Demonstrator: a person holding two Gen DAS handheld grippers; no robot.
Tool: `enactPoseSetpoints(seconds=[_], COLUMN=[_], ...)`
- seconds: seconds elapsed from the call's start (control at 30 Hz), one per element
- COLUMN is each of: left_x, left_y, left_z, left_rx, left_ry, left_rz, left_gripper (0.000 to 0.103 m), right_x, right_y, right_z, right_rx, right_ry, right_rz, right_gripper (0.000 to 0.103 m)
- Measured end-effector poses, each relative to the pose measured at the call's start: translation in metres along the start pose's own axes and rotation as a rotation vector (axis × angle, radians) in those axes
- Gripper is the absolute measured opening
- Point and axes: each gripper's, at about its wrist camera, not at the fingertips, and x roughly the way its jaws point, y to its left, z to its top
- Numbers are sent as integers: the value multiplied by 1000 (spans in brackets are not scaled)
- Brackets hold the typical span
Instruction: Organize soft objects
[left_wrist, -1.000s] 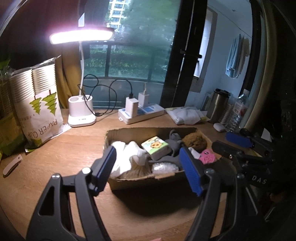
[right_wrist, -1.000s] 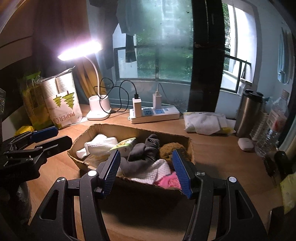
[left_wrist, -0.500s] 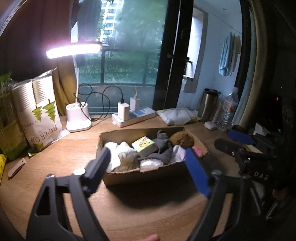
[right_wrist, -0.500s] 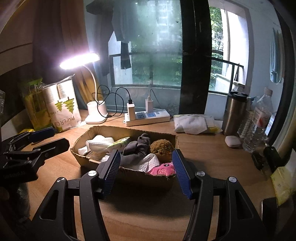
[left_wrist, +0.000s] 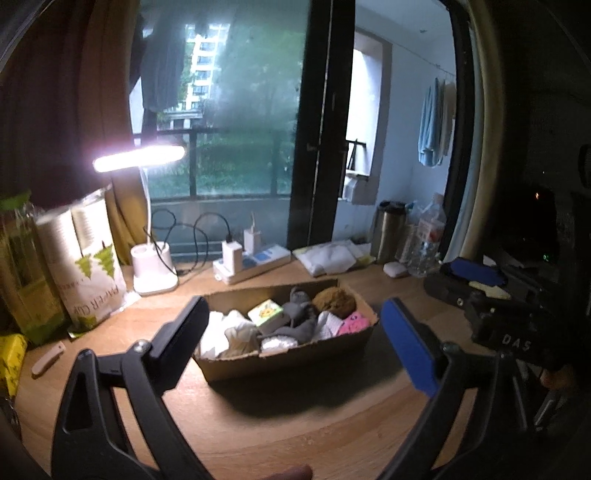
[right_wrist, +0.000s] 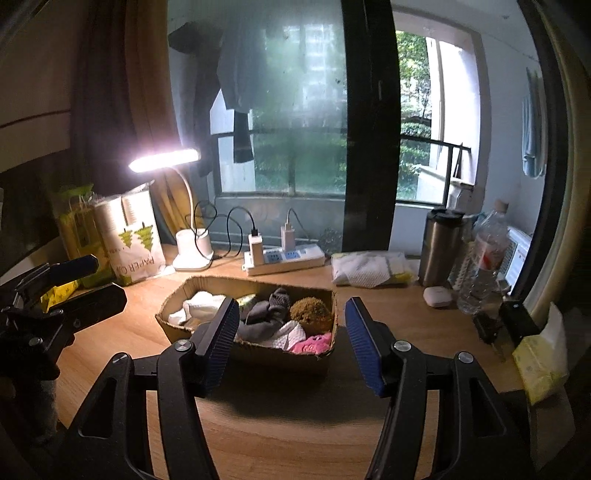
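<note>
A low cardboard box stands on the wooden desk. It holds soft things: white cloths, grey socks, a brown fluffy ball, a pink item and a small yellow-green packet. My left gripper is open and empty, raised in front of the box. My right gripper is open and empty, also in front of the box. Each gripper shows at the edge of the other's view.
A lit desk lamp, a paper cup bag, a power strip with chargers, folded white cloth, a steel tumbler, a water bottle and a tissue pack ring the desk.
Both grippers have pulled back and risen away from the box, which now looks smaller and farther. Both stay open and empty.
</note>
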Motion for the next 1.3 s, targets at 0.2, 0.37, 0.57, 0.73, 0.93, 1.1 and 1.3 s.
enactPoseSetpoints(seconds=[0.2,0.37,0.57,0.73,0.93,1.1,1.3], left_x=[-21,-39,-57,-70,-75,-75,-74], left_y=[-2,-6,-5,-1,6,8,9], left_z=[17,30,42,50,52,53,53], left_rx=[6,28,39,31,19,6,-1], left_ry=[-44,-84,-123,-155,-170,-171,-168], left_rz=[2,14,66,92,102,104,107], left_gripper=[96,96,96,96,96,96,96], right_x=[-23,-37,-53,-68,-78,-79,-78], right_y=[3,4,2,2,2,2,0], right_z=[12,23,36,45,51,52,53], right_rx=[-13,-7,13,9,16,13,12], right_ry=[-47,-67,-91,-118,-141,-145,-151], right_rz=[-12,-32,-62,-77,-87,-88,-89], right_gripper=[68,80,85,85,85,85,85])
